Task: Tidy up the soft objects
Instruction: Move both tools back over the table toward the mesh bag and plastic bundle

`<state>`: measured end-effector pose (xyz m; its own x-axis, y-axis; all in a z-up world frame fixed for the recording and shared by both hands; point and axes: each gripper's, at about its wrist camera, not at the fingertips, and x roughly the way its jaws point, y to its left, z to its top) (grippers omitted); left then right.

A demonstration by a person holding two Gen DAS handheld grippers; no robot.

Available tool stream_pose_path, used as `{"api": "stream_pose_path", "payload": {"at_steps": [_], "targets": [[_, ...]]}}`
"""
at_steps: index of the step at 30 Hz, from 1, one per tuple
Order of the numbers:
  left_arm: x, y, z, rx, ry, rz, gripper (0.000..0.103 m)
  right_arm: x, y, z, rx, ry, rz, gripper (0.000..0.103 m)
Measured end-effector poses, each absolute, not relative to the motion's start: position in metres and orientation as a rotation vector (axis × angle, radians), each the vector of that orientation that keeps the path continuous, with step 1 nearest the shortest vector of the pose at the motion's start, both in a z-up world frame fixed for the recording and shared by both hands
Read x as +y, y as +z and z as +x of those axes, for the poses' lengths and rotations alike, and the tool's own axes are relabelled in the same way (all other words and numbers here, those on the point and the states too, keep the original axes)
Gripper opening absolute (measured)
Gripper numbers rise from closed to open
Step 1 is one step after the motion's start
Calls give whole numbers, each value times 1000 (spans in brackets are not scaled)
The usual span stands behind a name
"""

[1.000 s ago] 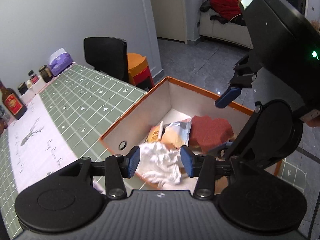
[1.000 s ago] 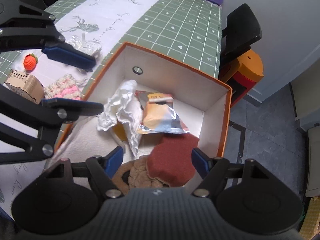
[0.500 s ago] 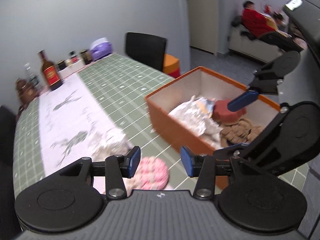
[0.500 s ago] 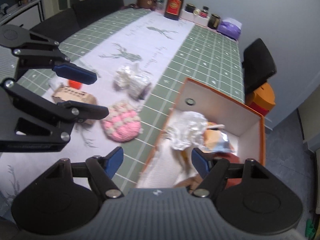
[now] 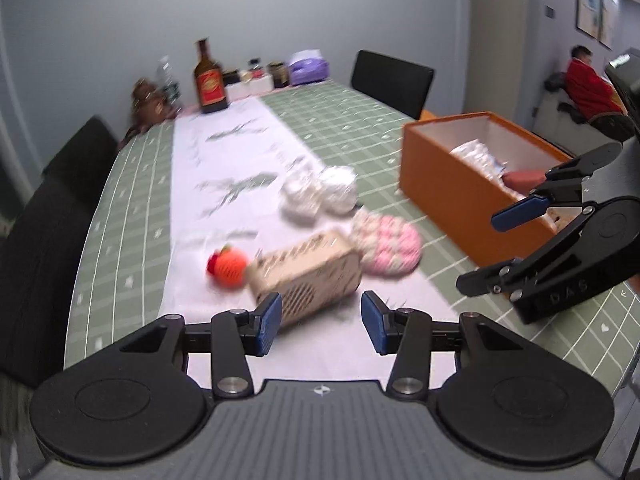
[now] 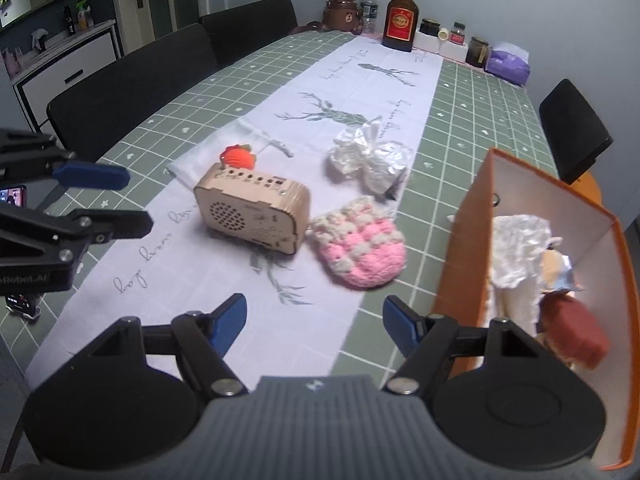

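An orange box (image 6: 460,248) (image 5: 448,196) at the right holds a white crumpled bag (image 6: 518,252), a snack packet and a dark red pad (image 6: 572,332). On the white runner lie a pink-and-white crochet pouch (image 6: 360,256) (image 5: 386,246), a crumpled clear plastic bag (image 6: 370,158) (image 5: 320,194), an orange crochet fruit (image 6: 239,157) (image 5: 228,266) and a wooden speaker box (image 6: 252,208) (image 5: 308,276). My left gripper (image 5: 321,324) (image 6: 100,196) is open and empty, just short of the speaker box. My right gripper (image 6: 315,324) (image 5: 500,248) is open and empty, near the pouch.
A brown bottle (image 6: 400,10), a water bottle, a bear-shaped jar, small jars and a purple tissue pack (image 6: 508,60) stand at the table's far end. Black chairs (image 6: 132,76) line the left side and one stands at the far right. A phone (image 6: 14,196) lies at the left edge.
Both grippers have pulled back from over the orange box and swung left toward the items on the runner. Both stay open and empty.
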<state>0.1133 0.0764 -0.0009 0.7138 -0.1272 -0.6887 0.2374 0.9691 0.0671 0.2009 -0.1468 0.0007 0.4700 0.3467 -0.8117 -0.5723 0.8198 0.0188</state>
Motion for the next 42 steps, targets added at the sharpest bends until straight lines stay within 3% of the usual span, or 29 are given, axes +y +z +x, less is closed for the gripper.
{"api": "stream_pose_path", "payload": {"at_steps": [14,27,30,37,42], "targets": [[133,-23,123,781,-112,23,54,-118,-32,227,979,588,-371,74],[164,4,214,806,-86,-16,56,-107,11,312,944,558,-471,74],[170,-5,243,828,-112,-18,67,-100,7,339,975,566,-455,81],[185,-50,301,904,-19,2,67,-76,-23,394,1019,565,-509,82],[194,-81,328,975,-11,20,67,-66,-51,430,1061,596,-515,88]]}}
